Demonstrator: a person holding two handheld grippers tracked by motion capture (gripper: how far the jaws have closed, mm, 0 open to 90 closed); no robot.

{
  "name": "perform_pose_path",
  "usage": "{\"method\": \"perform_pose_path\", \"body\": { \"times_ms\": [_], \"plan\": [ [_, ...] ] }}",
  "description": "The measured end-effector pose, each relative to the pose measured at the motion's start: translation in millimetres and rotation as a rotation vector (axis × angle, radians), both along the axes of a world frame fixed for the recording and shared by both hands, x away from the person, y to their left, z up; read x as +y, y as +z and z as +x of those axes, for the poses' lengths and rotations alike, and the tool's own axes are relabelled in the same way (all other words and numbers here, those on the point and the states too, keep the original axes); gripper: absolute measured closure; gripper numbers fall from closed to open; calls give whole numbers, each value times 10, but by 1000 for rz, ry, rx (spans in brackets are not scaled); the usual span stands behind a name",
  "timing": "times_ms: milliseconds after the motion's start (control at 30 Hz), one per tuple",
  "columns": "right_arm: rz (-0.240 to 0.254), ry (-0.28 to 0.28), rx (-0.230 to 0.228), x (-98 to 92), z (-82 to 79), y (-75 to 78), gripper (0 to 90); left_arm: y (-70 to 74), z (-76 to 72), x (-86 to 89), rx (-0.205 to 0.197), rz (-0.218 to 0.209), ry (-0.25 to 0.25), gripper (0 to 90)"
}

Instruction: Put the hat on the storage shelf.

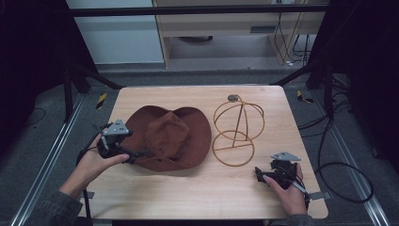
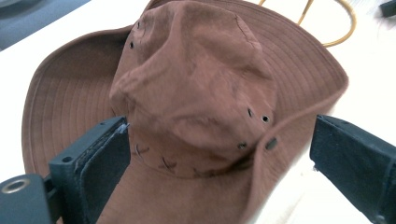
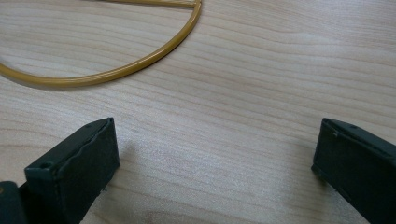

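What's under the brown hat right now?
The brown fabric wide-brimmed hat lies brim-down on the light wooden table; bare wood shows around it. Whatever sits beneath its crown is covered.

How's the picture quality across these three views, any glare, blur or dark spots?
High view: dim, the surroundings nearly black, the table evenly lit. Left gripper view: the table around the brown hat is blown out white, and the near jaws are soft. Right gripper view: wood grain sharp, mild sheen, wire stand ring crisp.
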State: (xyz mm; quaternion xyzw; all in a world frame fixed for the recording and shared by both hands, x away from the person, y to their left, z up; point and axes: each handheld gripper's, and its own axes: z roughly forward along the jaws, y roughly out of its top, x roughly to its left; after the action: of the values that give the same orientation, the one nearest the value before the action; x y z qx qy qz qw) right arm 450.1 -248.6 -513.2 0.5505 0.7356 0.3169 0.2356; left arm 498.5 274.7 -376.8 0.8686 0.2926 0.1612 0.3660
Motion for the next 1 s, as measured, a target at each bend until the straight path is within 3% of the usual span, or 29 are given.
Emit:
{"method": "perform_pose_path", "body": {
  "times_ms": [133,467,567,800,1000],
  "plan": [
    [0,0,0,0,0,0,4,41,134,-127,11,45,-12,47],
    [0,0,0,0,0,0,4,81,409,-397,31,86,-15,45],
    [0,0,0,0,0,0,4,14,552,-470,43,128,-8,46],
    [-1,1,1,-2,2,2,4,-67,742,-584,62,127,8,53],
    [-1,3,1,-2,2,1,4,-125,863,-654,94,164,5,57]
  ]
}}
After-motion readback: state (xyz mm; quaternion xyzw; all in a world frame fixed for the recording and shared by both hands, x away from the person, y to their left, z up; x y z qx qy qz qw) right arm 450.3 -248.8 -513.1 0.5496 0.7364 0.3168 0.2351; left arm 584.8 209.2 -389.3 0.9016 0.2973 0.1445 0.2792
